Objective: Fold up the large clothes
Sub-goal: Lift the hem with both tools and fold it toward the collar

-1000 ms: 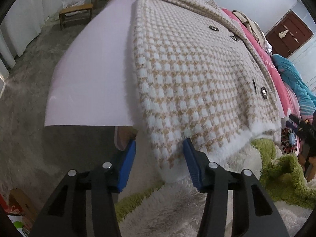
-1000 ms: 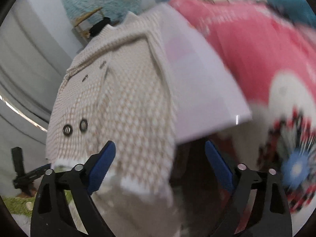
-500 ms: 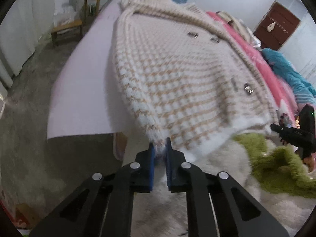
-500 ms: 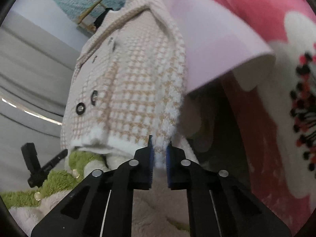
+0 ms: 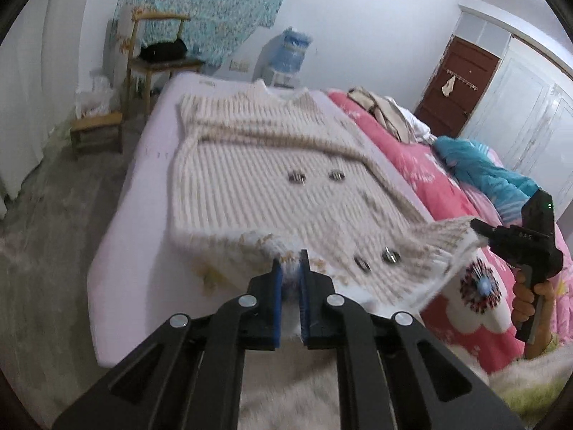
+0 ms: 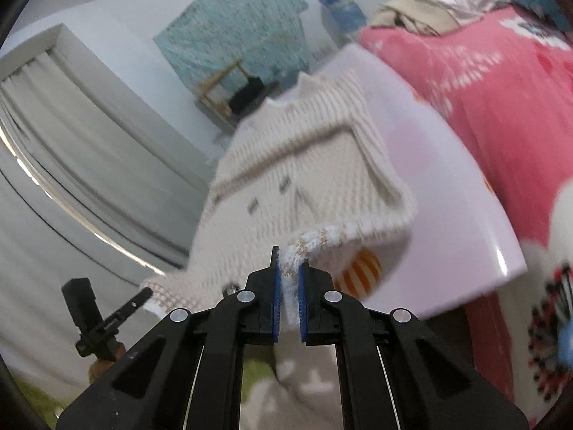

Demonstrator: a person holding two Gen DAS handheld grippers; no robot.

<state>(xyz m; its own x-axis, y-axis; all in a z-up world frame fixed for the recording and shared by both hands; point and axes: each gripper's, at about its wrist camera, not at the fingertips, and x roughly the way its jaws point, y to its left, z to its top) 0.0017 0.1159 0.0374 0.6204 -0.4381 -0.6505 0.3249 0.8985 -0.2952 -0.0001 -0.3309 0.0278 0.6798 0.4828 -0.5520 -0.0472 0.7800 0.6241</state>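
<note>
Above the near edge of the lavender board [image 5: 143, 215], the cardigan [image 5: 272, 182] hem is clamped by left gripper [image 5: 289, 268] and right gripper [image 6: 286, 276]; folding toward the collar is judged next.

Quick count of the room

One knit cardigan [image 5: 272, 175] with four buttons showing, two grippers [image 5: 289, 268] [image 6: 286, 268], one pink blanket [image 5: 422, 175], one water jug [image 5: 292, 50], one brown door [image 5: 456, 86].
</note>
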